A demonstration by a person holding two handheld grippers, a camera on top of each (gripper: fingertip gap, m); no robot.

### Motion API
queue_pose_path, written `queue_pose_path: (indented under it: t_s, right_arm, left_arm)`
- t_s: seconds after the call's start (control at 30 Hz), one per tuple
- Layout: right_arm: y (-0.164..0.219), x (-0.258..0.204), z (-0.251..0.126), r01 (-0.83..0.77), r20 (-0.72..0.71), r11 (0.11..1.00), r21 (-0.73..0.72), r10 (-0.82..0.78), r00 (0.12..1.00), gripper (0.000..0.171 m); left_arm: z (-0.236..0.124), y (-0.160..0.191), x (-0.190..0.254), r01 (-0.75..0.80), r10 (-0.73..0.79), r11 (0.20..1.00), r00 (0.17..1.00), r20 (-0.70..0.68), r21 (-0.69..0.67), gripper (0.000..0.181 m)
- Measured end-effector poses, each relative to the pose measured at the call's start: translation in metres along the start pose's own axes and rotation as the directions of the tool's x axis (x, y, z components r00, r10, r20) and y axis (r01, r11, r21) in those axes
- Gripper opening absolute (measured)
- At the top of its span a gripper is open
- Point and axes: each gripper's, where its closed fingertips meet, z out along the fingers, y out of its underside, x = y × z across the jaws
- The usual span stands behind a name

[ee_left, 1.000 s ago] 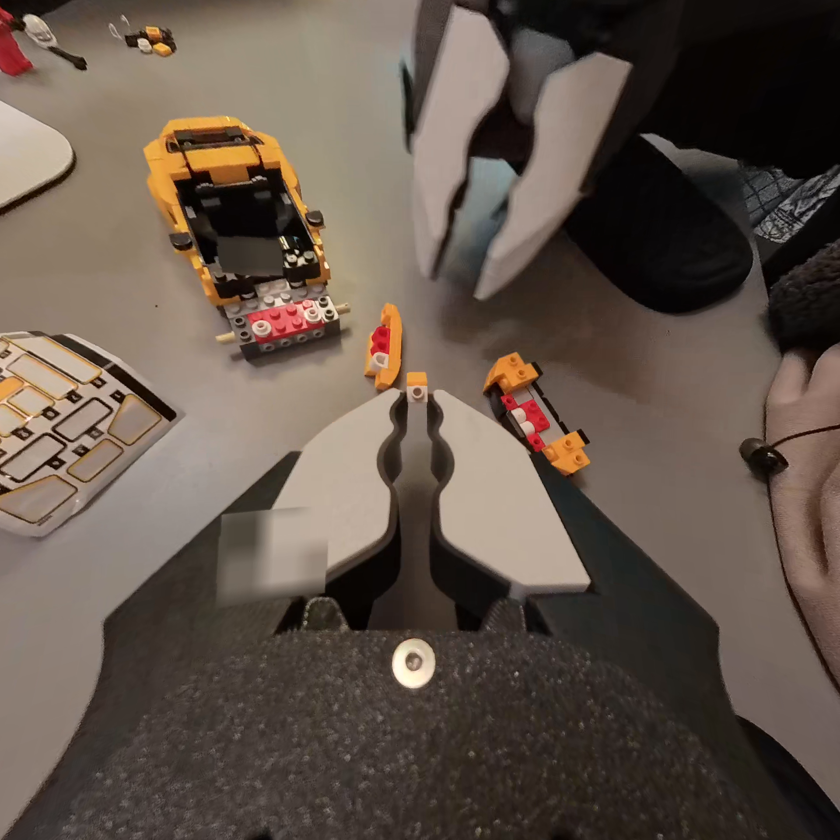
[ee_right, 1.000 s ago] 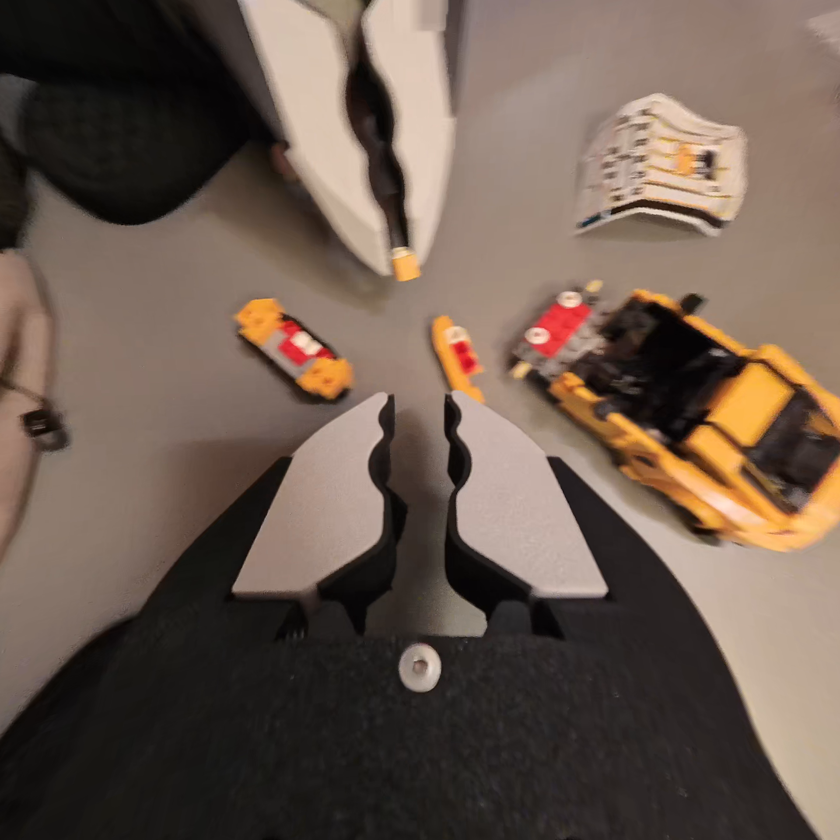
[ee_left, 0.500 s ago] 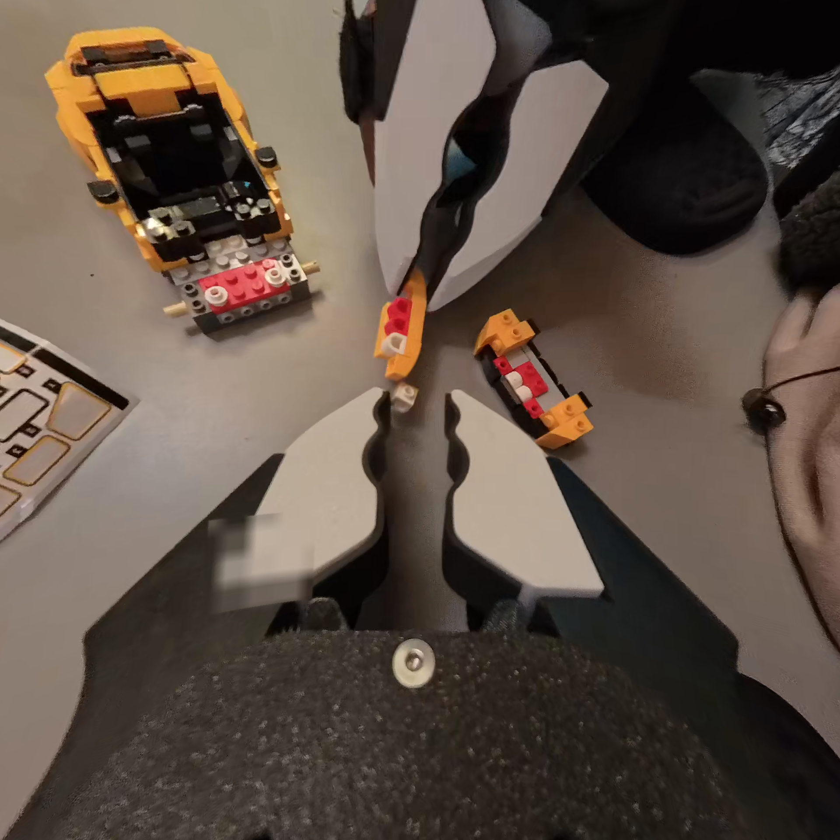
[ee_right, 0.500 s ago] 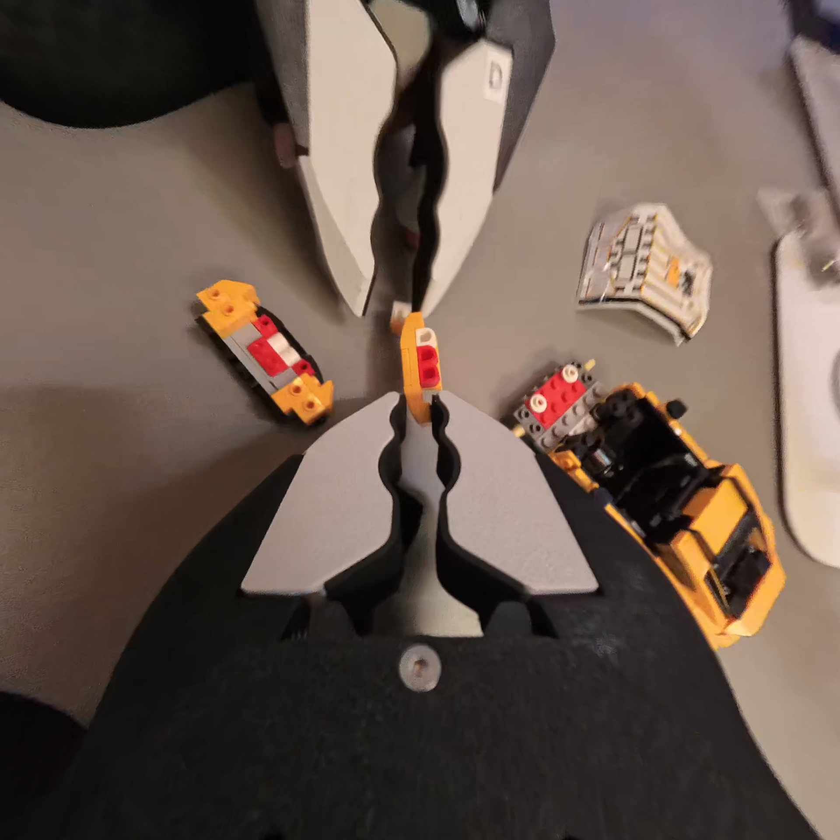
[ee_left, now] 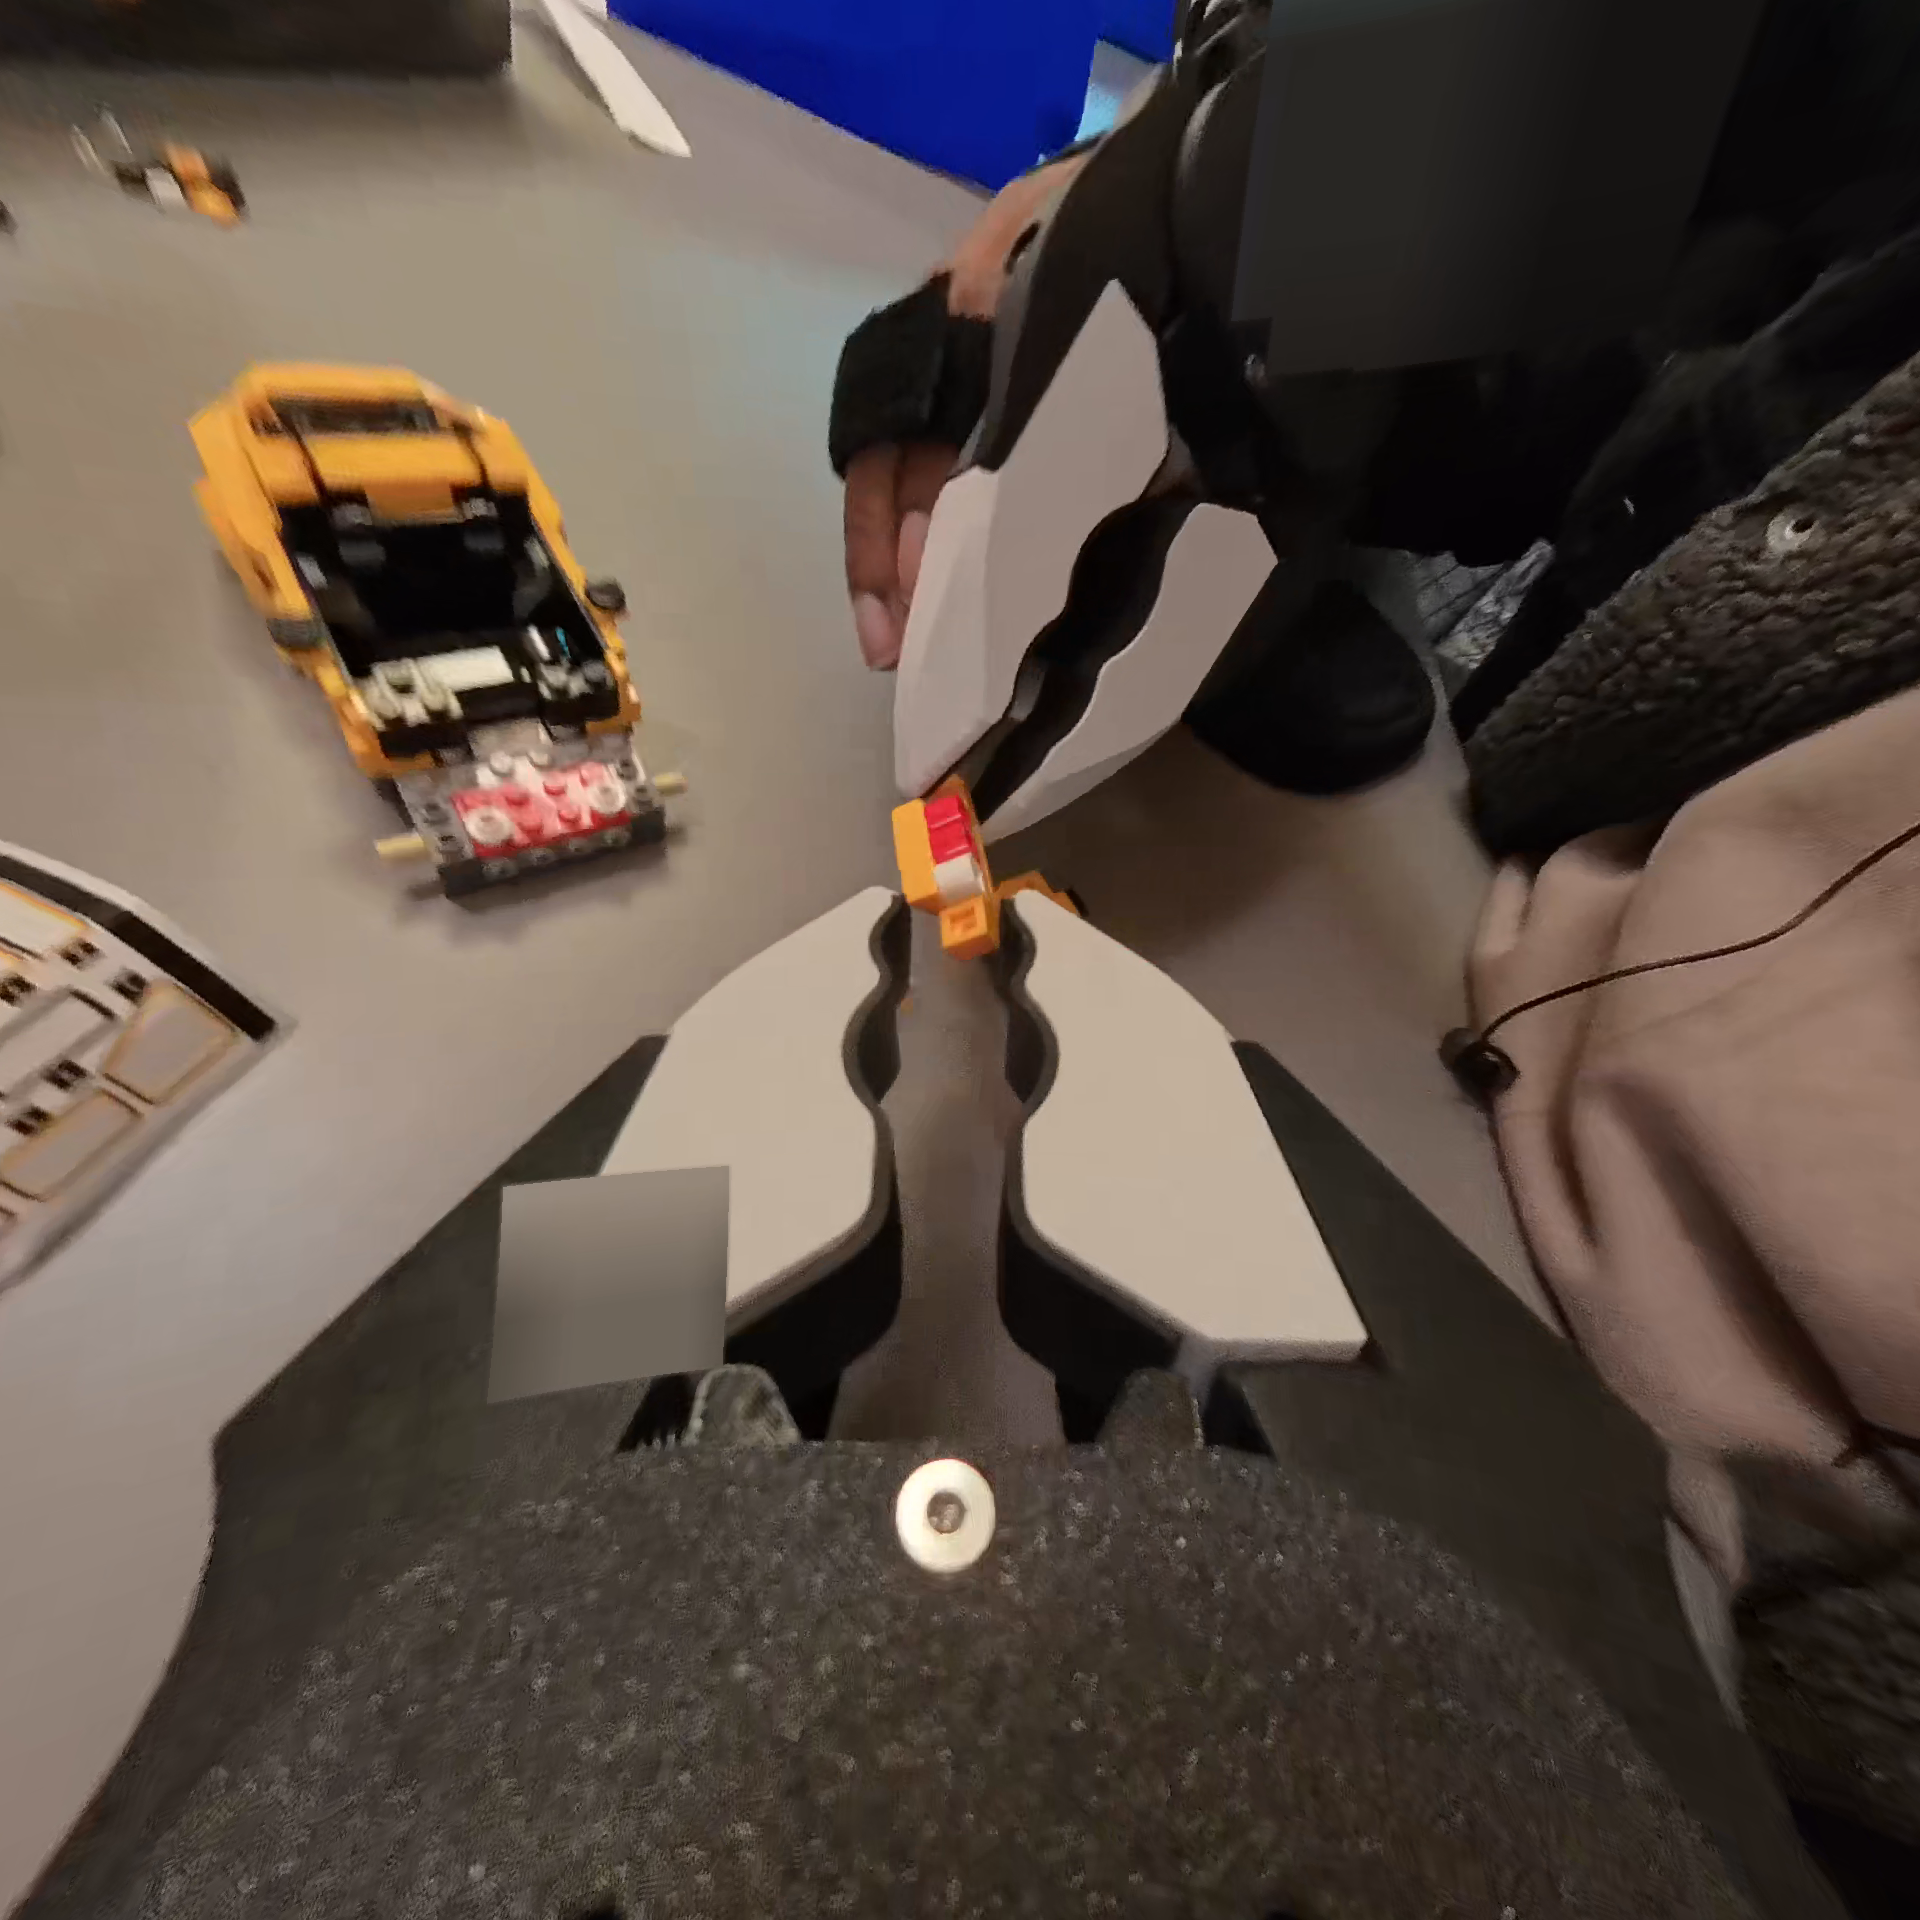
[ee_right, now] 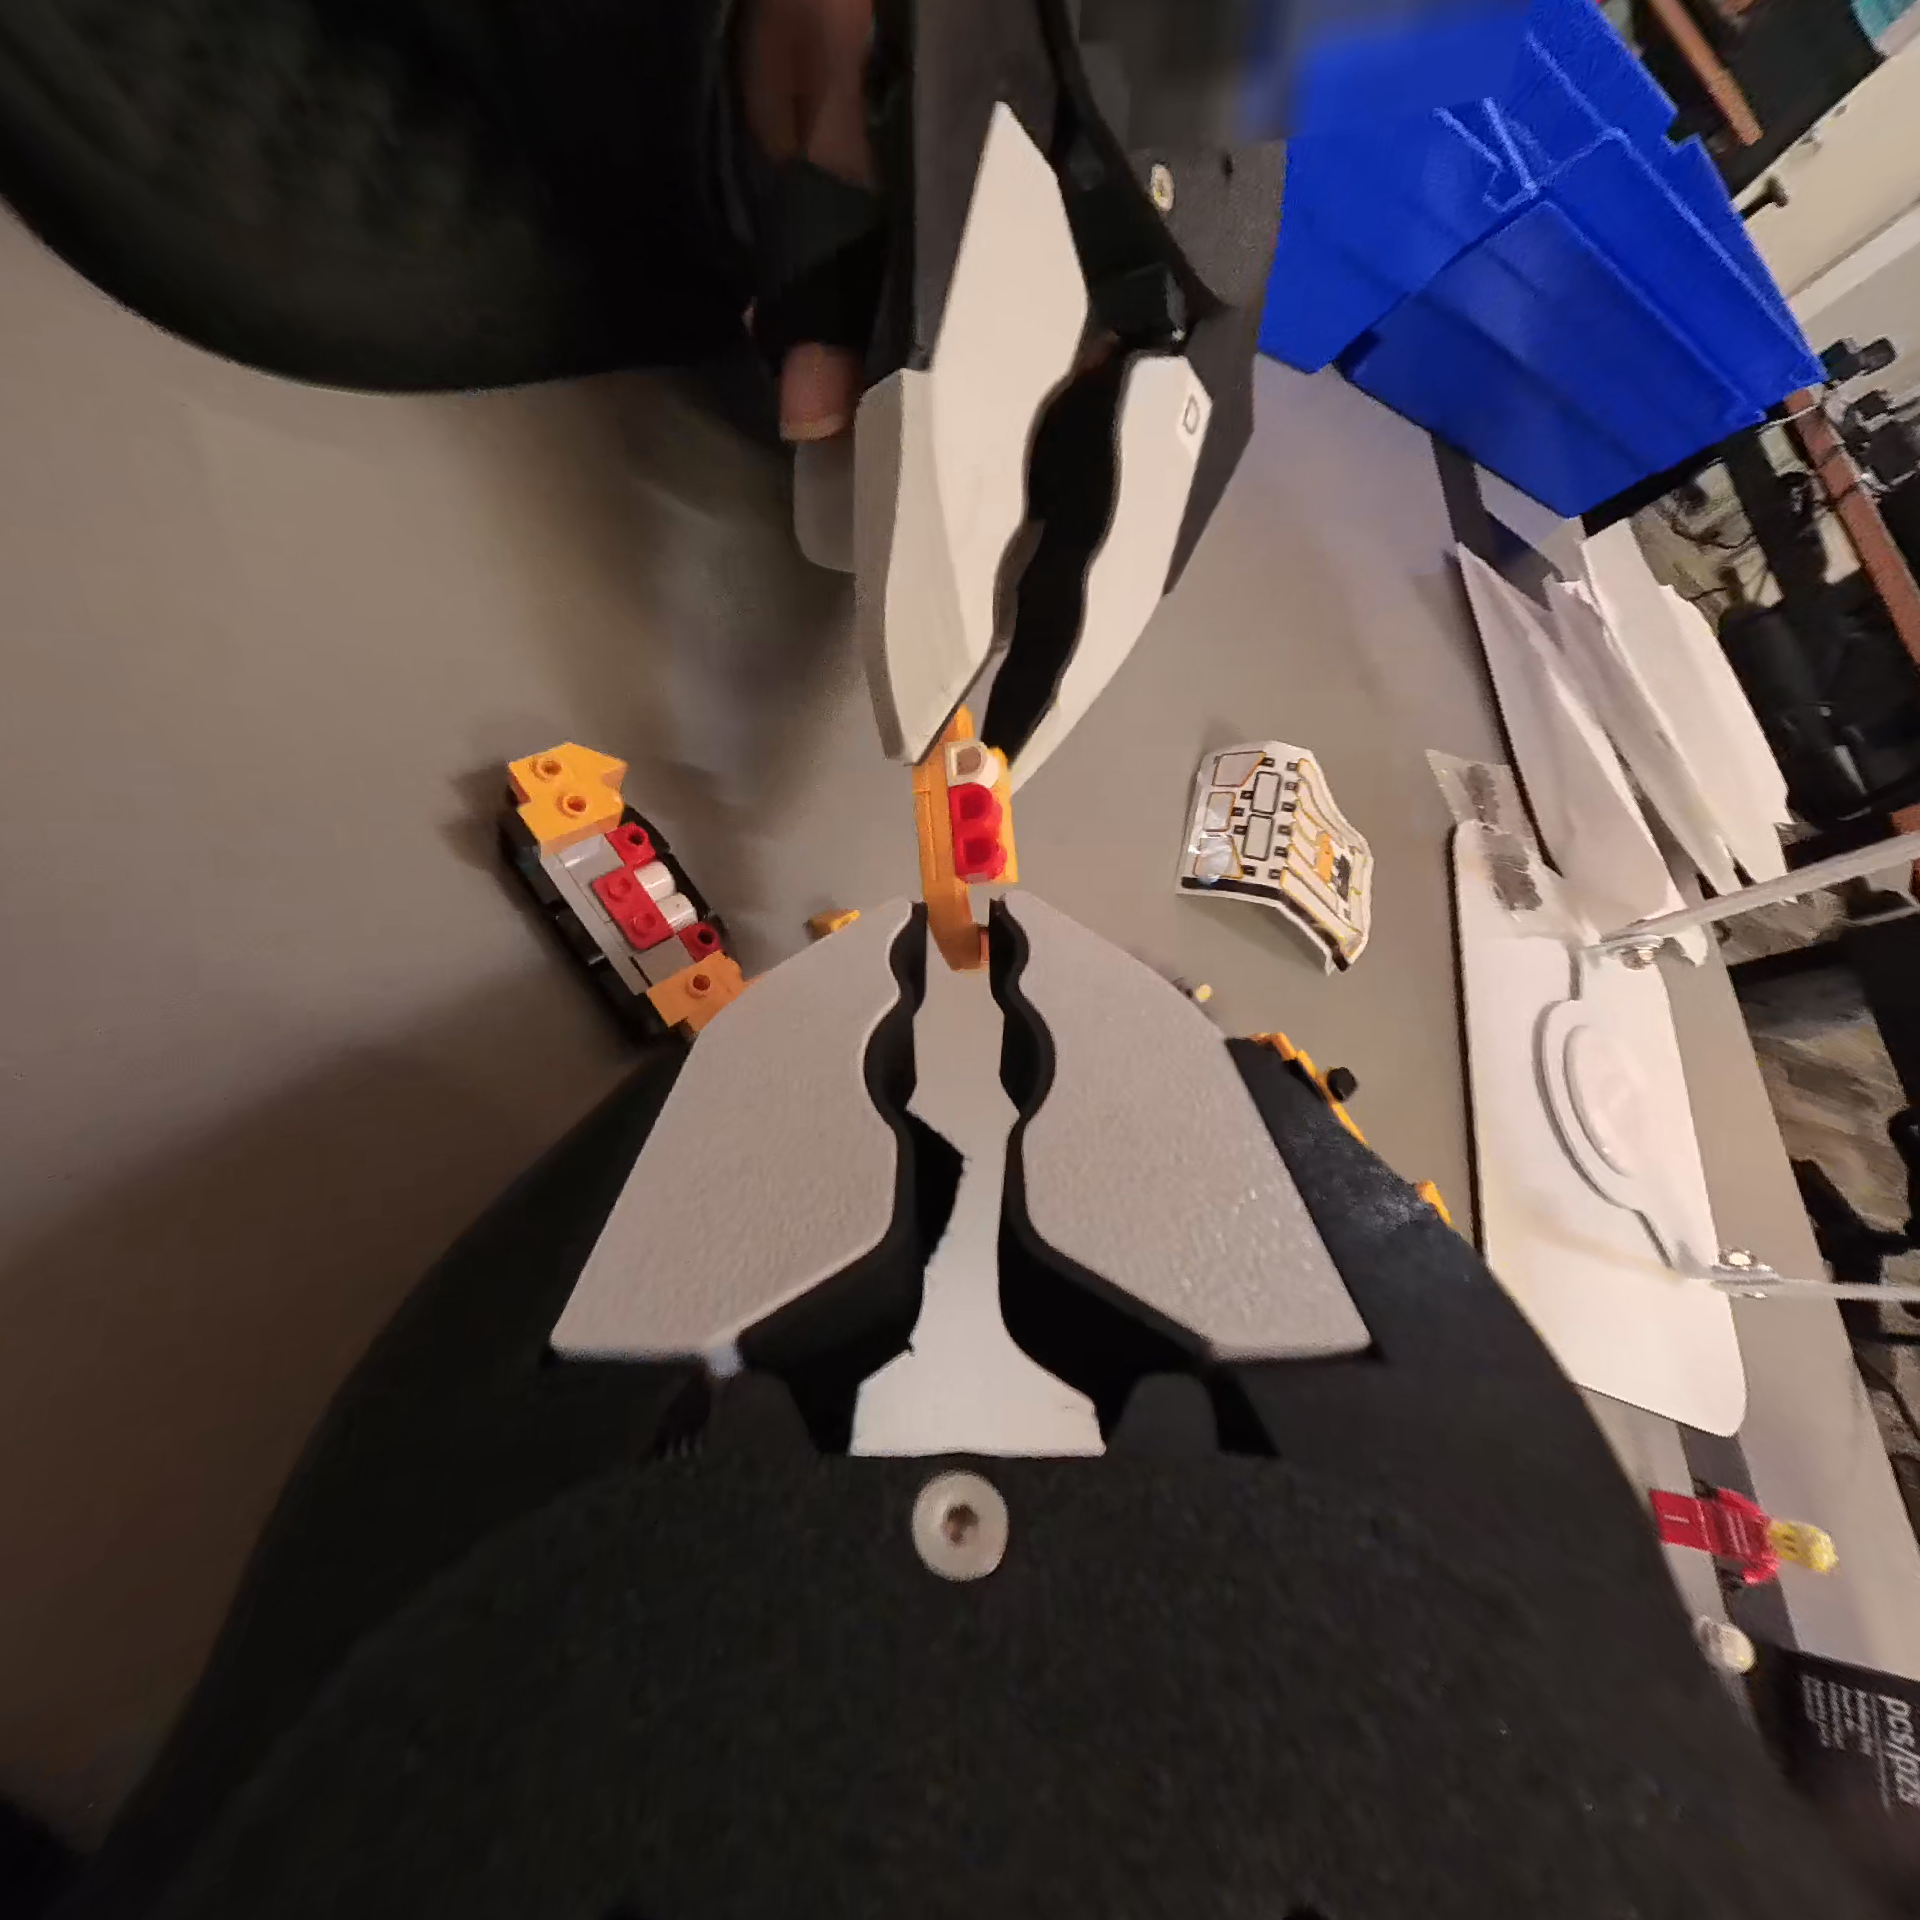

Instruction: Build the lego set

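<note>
The right gripper point(ee_right: 954, 914) hides most of the orange car point(ee_right: 1340, 1101).

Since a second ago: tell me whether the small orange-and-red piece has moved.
Yes. The piece has left the table, where it lay beside the car, and now hangs above it, held between both tools.

An orange lego strip point(ee_right: 961, 847) carrying red and white bricks stands on end above the grey table. Left of it lies a grey-and-red subassembly point(ee_right: 621, 894) with orange ends. The roofless orange car point(ee_left: 416, 613) sits far left.
</note>
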Motion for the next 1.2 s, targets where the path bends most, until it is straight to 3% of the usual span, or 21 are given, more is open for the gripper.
queue_pose_path:
  t_s: [0.1,0.27,0.4,0.5,0.57,0.7,0.87,0.93,1.03,1.2]
  right_arm:
    - [-0.005,0.004,-0.006,-0.133,0.024,0.99,0.039,0.133,0.991,0.014]
    - [-0.01,0.005,-0.023,-0.437,0.208,0.897,0.07,0.415,0.886,0.023]
    - [-0.017,-0.009,-0.022,-0.59,0.359,0.807,0.017,0.546,0.757,0.03]
    - [-0.019,-0.012,-0.02,-0.659,0.41,0.752,-0.013,0.605,0.683,0.023]
    - [-0.02,-0.014,-0.018,-0.664,0.425,0.747,-0.024,0.609,0.67,0.013]
    - [-0.019,-0.018,-0.016,-0.602,0.385,0.798,-0.019,0.562,0.732,0.01]
    - [-0.006,-0.024,-0.014,-0.413,0.282,0.911,-0.01,0.399,0.873,0.01]
    - [-0.005,-0.028,-0.013,-0.319,0.254,0.948,-0.003,0.309,0.916,0.01]
    - [-0.005,-0.034,-0.009,-0.228,0.254,0.974,-0.01,0.223,0.941,0.01]
    - [-0.004,-0.043,-0.005,-0.133,0.285,0.991,-0.015,0.132,0.949,0.01]
  left_arm:
    - [-0.004,-0.009,0.001,-0.18,0.177,0.983,0.98,0.087,0.022,0.008]
    - [-0.01,-0.021,0.004,-0.489,0.475,0.872,0.841,0.261,-0.012,0.008]
    - [-0.008,-0.016,0.01,-0.695,0.693,0.707,0.645,0.322,-0.129,0.008]
    - [-0.005,-0.013,0.017,-0.789,0.794,0.586,0.513,0.327,-0.185,0.008]
    - [-0.004,-0.012,0.022,-0.81,0.812,0.557,0.487,0.321,-0.182,0.008]
    - [-0.003,-0.005,0.023,-0.78,0.783,0.609,0.56,0.272,-0.146,0.01]
    - [-0.006,0.009,0.023,-0.505,0.506,0.862,0.858,0.09,-0.038,0.023]
    - [-0.005,0.013,0.027,-0.362,0.362,0.932,0.932,0.0,-0.022,0.022]
    - [0.002,0.02,0.032,-0.252,0.248,0.966,0.966,-0.07,-0.053,0.022]
    - [0.01,0.039,0.034,-0.267,0.256,0.951,0.963,-0.088,-0.158,0.012]
